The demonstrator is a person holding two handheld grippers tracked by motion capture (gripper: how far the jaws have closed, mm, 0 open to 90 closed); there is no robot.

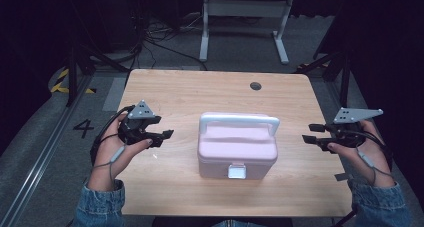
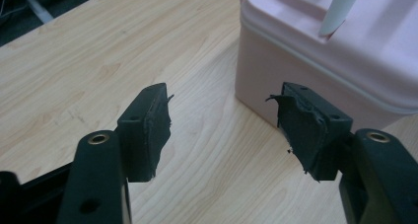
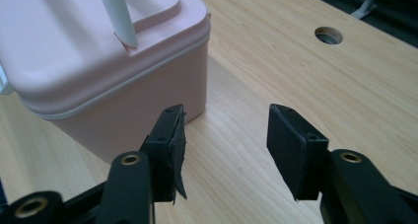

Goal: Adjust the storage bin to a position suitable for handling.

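A pink lidded box [image 1: 237, 152] with a white carry handle [image 1: 239, 120] raised upright and a white front latch [image 1: 236, 171] stands at the table's middle. My left gripper [image 1: 167, 136] hovers to the left of the box, open, nothing between its jaws. In the left gripper view the box's corner [image 2: 315, 56] sits just beyond my left gripper [image 2: 222, 125]. My right gripper [image 1: 311, 133] hovers to the right of the box, open and empty. In the right gripper view the box [image 3: 98, 71] lies ahead and left of my right gripper [image 3: 226, 135].
The wooden table [image 1: 175, 92] has a round cable hole [image 1: 255, 86] at its back right, also seen as the hole [image 3: 329, 35] in the right gripper view. A white desk frame [image 1: 245, 17] and cables lie on the floor behind. Bare wood surrounds the box.
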